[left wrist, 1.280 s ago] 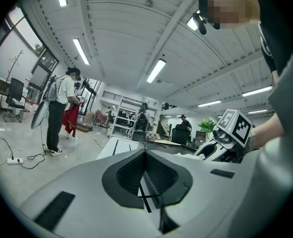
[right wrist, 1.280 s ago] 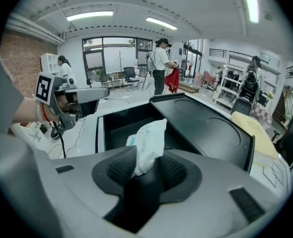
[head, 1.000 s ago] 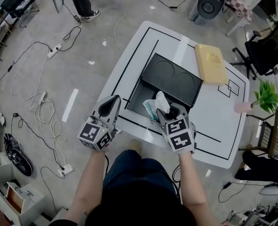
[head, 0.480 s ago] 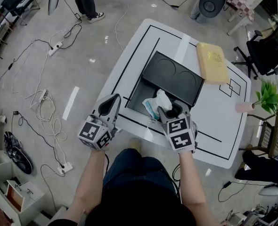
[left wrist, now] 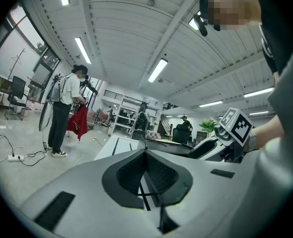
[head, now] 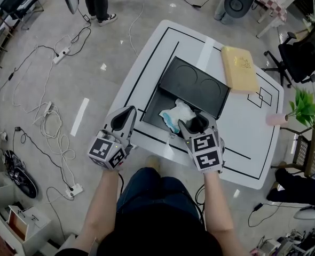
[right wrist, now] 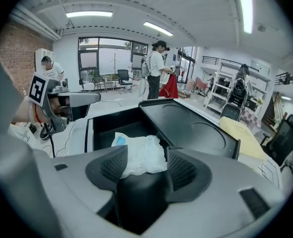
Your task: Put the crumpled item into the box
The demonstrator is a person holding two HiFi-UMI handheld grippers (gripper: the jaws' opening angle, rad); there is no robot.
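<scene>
The table [head: 243, 129] and the open box [head: 153, 112] on it sit where they were a second ago. What has changed is the item [head: 178, 113]. A second ago it stood up pinched in your right gripper [head: 193, 125] over the box's near edge; now it lies on the box floor, toward the near wall, just past the fingertips. That gripper's jaws have just been opening and now stand wide apart, with nothing pressed between the pads. The right gripper view shows the item [right wrist: 139, 154] beyond them, free of both. Your left gripper [head: 128, 112] hangs off the table's near-left edge with its jaws together and nothing in them. Judging by this, the drop is made and the task looks all but done. What remains is probably only to draw your right hand clear.

The table is white and glossy, marked with black lines. The box is black, rigid and rectangular. Its lid [head: 197, 85] is flat, thrown open to the far side, with two shallow round recesses. The item is soft, white and rumpled with a blue patch, likely thin and light. The gripper pads are dark and ribbed.
</scene>
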